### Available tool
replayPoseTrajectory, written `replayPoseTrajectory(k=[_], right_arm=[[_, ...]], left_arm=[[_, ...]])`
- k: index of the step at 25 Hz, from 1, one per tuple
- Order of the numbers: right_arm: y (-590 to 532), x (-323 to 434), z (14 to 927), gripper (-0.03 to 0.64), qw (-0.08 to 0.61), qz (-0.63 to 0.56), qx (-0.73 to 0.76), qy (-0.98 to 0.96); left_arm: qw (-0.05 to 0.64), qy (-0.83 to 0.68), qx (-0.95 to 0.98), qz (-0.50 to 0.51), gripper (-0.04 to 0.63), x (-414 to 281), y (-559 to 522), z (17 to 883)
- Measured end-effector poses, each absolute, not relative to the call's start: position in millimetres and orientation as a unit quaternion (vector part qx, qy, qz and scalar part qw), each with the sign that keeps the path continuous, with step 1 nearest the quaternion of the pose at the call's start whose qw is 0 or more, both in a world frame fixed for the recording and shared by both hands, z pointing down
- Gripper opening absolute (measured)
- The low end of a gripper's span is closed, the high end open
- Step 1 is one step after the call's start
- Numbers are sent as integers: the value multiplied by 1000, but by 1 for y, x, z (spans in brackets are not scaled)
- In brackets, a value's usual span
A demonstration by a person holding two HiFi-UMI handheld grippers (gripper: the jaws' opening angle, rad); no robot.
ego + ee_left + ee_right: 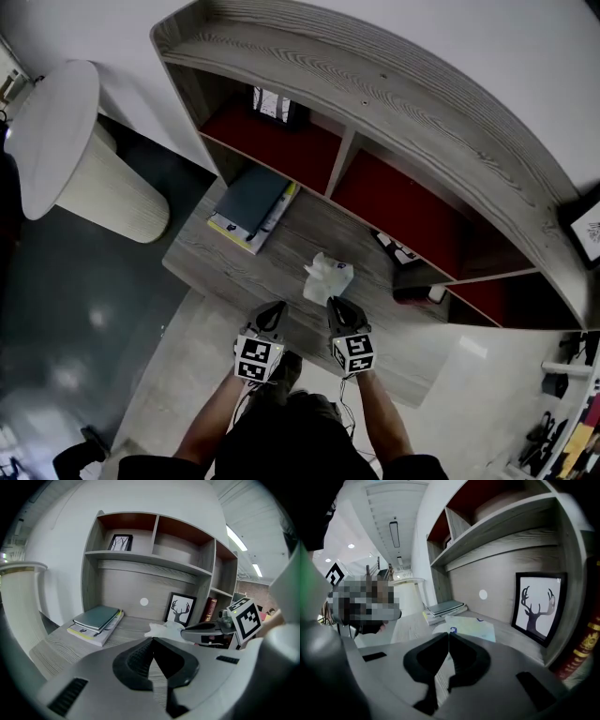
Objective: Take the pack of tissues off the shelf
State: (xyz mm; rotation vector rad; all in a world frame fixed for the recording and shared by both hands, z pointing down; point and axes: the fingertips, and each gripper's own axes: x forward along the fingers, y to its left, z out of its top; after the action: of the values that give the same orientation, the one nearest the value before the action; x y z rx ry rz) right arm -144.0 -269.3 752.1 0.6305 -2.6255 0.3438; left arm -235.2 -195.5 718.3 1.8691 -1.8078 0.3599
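Pack of tissues (328, 278) straight ahead of the right gripper (336, 305)
It lies flat on the shelf (281, 248), just beyond the right gripper's closed jaws. The left gripper (275, 309), jaws also together, is farther off to the left.

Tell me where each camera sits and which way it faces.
Head view: on the person's head, looking steeply down at the shelf, tissue pack, both forearms, left gripper and right gripper.
Left gripper view: on the left gripper, looking along its shut fingers at books and deer picture; right gripper at right.
Right gripper view: on the right gripper, along its shut fingers over the tissue pack toward the deer picture.
All three share the tissue pack.
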Motion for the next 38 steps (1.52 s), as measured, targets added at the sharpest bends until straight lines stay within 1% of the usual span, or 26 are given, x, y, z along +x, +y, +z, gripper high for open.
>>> replayPoseTrajectory(k=[9, 17, 18, 19, 21, 28, 38], right_arm=[[-266, -137, 783, 31, 249, 114, 230, -934], [-262, -137, 788, 40, 253, 114, 225, -934], [-261, -137, 788, 88, 253, 116, 224, -934], [-261, -136, 789, 166, 253, 119, 224, -934], [-261, -134, 791, 197, 253, 124, 227, -932], [-261, -128, 785, 201, 245, 124, 237, -932], [-267, -115, 752, 192, 204, 119, 269, -934]], left_arm=[[267, -664, 685, 136, 6, -233, -192, 727], [270, -660, 688, 137, 6, -228, -189, 729], [271, -659, 688, 137, 6, -227, -189, 729], [271, -659, 688, 139, 6, -227, -189, 729], [271, -658, 688, 141, 6, -226, -187, 730], [267, -657, 691, 140, 6, -226, -184, 727], [234, -655, 704, 143, 6, -215, -183, 708]])
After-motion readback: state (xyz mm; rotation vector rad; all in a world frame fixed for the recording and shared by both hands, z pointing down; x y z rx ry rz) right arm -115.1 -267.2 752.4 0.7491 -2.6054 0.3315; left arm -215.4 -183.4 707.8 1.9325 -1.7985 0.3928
